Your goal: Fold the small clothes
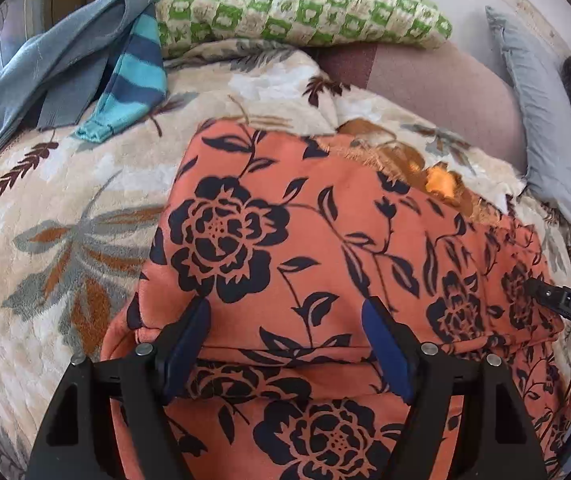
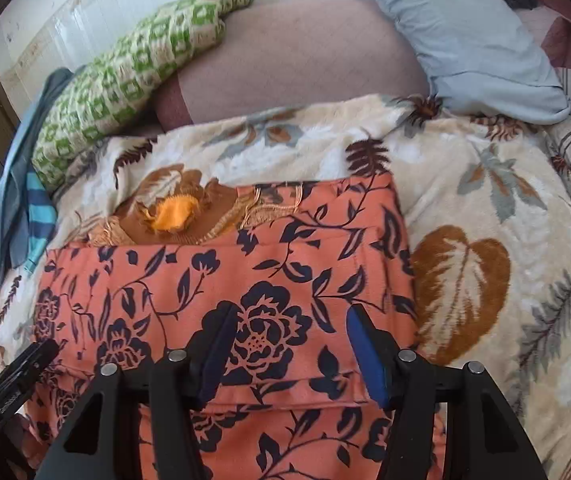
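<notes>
An orange garment with a black flower print (image 1: 325, 248) (image 2: 225, 280) lies flat on a cream floral blanket (image 1: 65, 208) (image 2: 485, 208), with a folded edge near its front. My left gripper (image 1: 285, 320) stands open over the garment's left part, and the cloth lies flat between its blue pads. My right gripper (image 2: 289, 324) is held over the right part with its jaws apart, a little narrower than the left's, and the fabric lies unpinched between them. Each gripper shows at the edge of the other's view, the right gripper (image 1: 565, 304) and the left gripper (image 2: 21, 376).
A brown fringed cloth with an orange patch (image 2: 173, 216) (image 1: 437, 184) peeks from under the garment's far edge. Behind lie a green checked cushion (image 1: 305, 4) (image 2: 133, 64), a mauve bolster (image 2: 293, 56), a grey-blue pillow (image 1: 541, 120), and blue striped and grey clothes (image 1: 133, 68).
</notes>
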`<state>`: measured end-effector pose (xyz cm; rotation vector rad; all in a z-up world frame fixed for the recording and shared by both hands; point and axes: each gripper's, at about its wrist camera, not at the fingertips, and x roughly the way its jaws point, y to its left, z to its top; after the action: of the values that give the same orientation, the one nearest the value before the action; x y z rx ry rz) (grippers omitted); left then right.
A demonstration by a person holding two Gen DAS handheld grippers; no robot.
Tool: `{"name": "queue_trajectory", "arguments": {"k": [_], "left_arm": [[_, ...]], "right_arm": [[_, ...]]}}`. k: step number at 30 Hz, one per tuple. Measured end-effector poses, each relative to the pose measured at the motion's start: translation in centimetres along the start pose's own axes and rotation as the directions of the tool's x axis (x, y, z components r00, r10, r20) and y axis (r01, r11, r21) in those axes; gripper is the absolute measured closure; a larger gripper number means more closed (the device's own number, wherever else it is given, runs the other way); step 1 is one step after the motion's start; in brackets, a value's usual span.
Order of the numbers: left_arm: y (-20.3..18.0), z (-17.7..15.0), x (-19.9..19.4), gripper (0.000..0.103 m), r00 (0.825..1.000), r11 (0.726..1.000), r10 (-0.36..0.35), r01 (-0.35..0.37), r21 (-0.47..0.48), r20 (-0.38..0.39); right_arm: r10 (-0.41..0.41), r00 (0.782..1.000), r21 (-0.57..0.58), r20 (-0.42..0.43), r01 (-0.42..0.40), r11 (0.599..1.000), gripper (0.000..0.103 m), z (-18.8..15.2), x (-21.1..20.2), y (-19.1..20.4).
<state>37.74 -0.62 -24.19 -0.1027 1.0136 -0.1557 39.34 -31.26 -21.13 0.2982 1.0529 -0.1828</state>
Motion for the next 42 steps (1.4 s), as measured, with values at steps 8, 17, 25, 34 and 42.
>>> {"name": "queue_trajectory", "arguments": {"k": [8, 17, 25, 34, 42], "left_arm": [[-2.7, -0.7, 1.1, 0.008, 0.995, 0.980, 0.097, -0.094, 0.178, -0.009], [-3.3, -1.1, 1.5, 0.000, 0.994, 0.976, 0.110, -0.110, 0.188, 0.013], [-0.1, 0.6, -3.0, 0.000, 0.984, 0.990, 0.109, -0.120, 0.073, 0.140], [3.8, 0.4, 1.3, 0.000, 0.985, 0.986, 0.162, -0.161, 0.037, -0.054], [5.7, 0.5, -0.4, 0.000, 0.992, 0.992, 0.124, -0.123, 0.036, -0.010]], "right_arm": [[0.022, 1.000, -0.045, -0.020, -0.023, 0.999, 0.044, -1.6, -0.9, 0.1], [0.094, 0.995, -0.087, -0.045, -0.098, 0.991, 0.044, -3.5, 0.0, 1.7], [0.004, 0.999, -0.230, -0.032, -0.011, 0.973, 0.043, -4.7, -0.6, 4.1], [0.089, 0.992, -0.354, -0.094, -0.117, 0.928, 0.042, -7.0, 0.5, 11.9], [0.110, 0.988, -0.346, -0.105, -0.140, 0.928, 0.041, -9.2, -2.7, 8.8]]}}
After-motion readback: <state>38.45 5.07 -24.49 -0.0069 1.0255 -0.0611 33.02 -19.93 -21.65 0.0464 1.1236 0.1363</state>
